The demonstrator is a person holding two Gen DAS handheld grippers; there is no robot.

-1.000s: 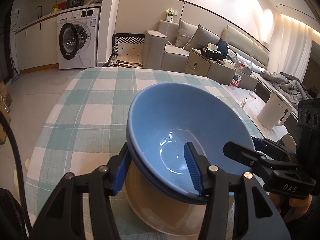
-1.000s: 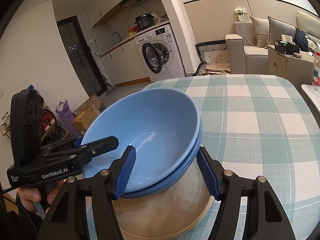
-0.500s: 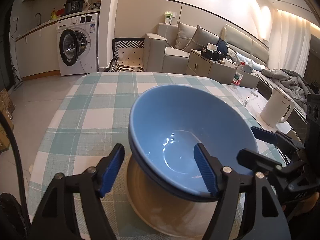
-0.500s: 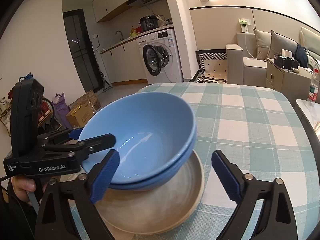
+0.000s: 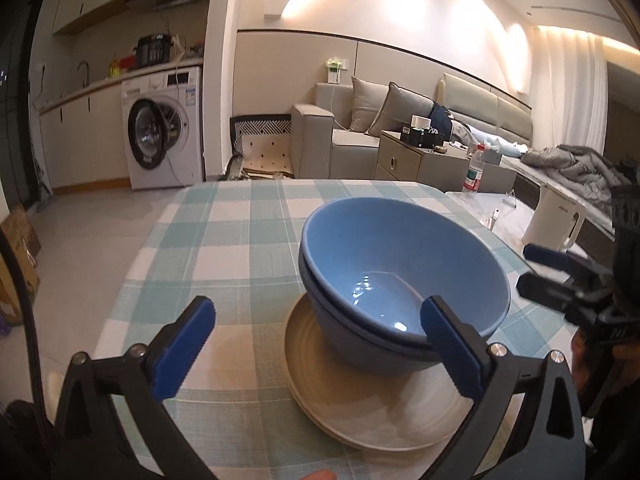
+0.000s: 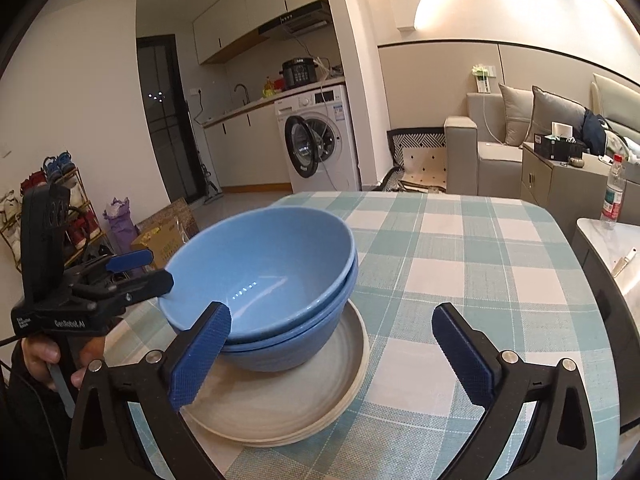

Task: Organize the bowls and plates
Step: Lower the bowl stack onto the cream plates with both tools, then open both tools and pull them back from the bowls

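Two blue bowls (image 5: 400,272) sit nested on a low stack of beige plates (image 5: 360,412) on the checked table. In the left wrist view my left gripper (image 5: 318,346) stands wide, its jaws still opening; the near left side of the bowls lies between the fingers, and no pad presses on it. In the right wrist view the same bowls (image 6: 272,264) and plates (image 6: 288,400) lie between the fingers of my right gripper (image 6: 332,356), whose jaws are also opening and free of the rim. Each gripper shows in the other's view: right (image 5: 536,272), left (image 6: 152,268).
The teal and white checked tablecloth (image 5: 224,240) runs away behind the stack. A white kettle (image 5: 556,220) and a water bottle (image 5: 474,174) stand on a side counter to the right. A person's hand (image 6: 40,356) holds the left gripper. Cardboard boxes (image 6: 168,228) lie on the floor left.
Both grippers let go of the bowls' rim, opened wide and drew back a little. The bowls stay nested on the plates.
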